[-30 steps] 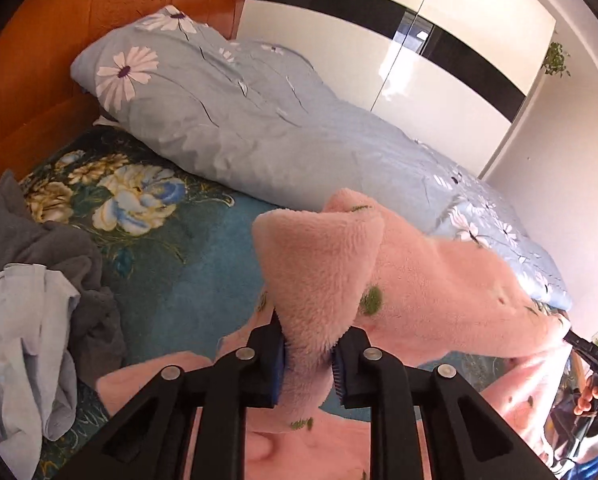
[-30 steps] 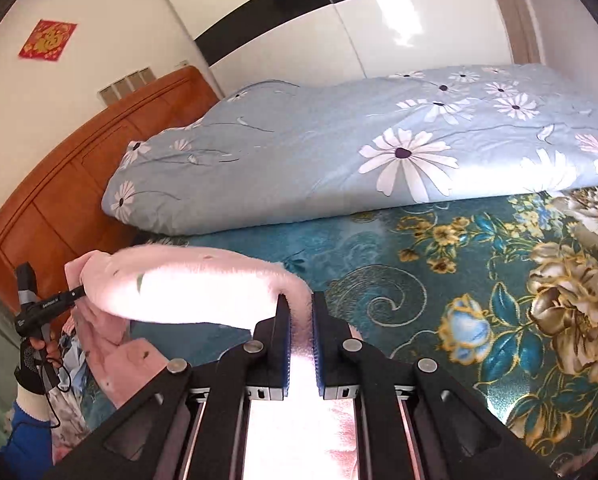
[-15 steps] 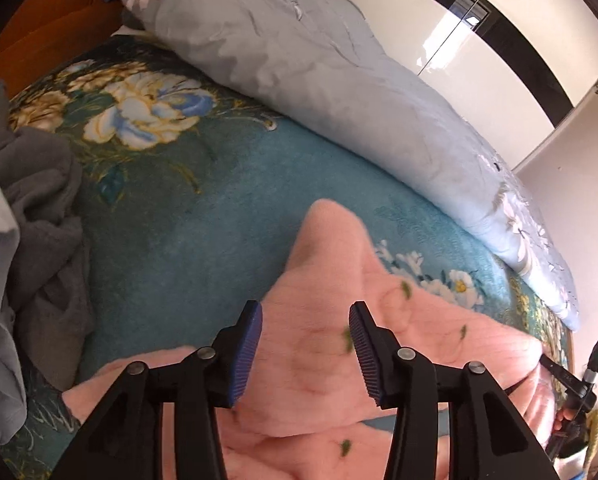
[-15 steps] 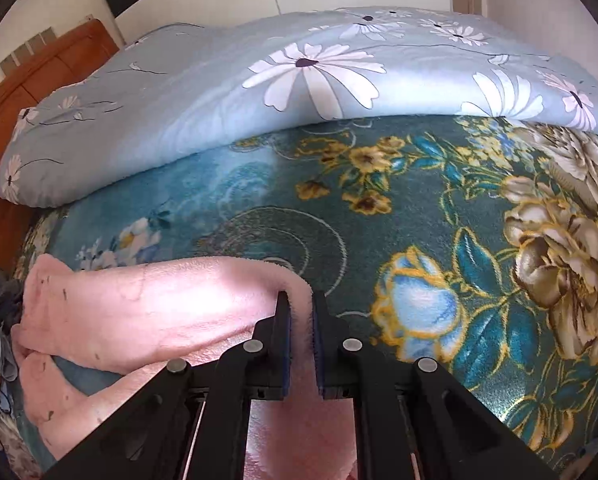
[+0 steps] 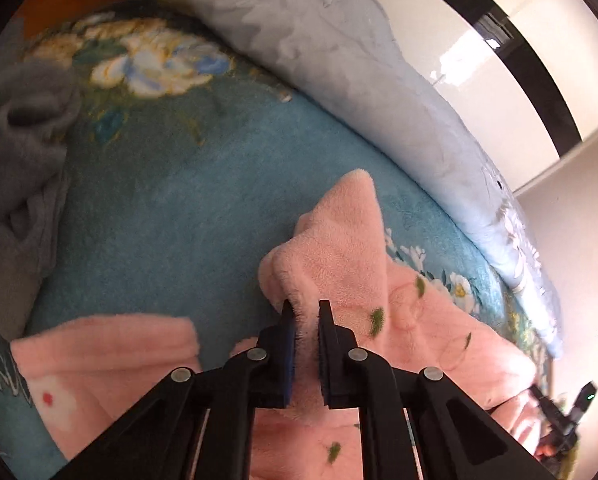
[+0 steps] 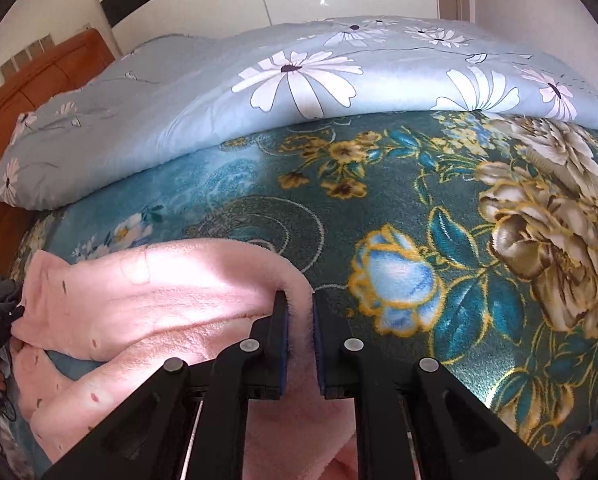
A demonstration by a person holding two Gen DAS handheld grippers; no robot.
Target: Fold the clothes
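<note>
A pink fleece garment (image 5: 339,248) with small green marks lies spread on the teal bed cover. In the left wrist view my left gripper (image 5: 307,309) is closing its jaws on a raised fold of the fleece, and the pads pinch it. From the right wrist view the same pink garment (image 6: 159,292) stretches to the left, and my right gripper (image 6: 299,300) is shut on its near edge. Both grippers point steeply down, low over the bed. The other hand-held gripper shows small at each view's edge.
A light blue daisy-print duvet (image 6: 299,92) lies bunched along the far side of the bed. Grey clothes (image 5: 23,152) are piled at the left. The teal floral bed cover (image 6: 439,248) runs to the right. A wooden headboard (image 6: 39,80) and a white wardrobe (image 5: 479,60) stand behind.
Both grippers have sunk toward the bed and the lifted fleece now lies on it. My left jaws let go of the fold, opened wide, then closed on a new ridge.
</note>
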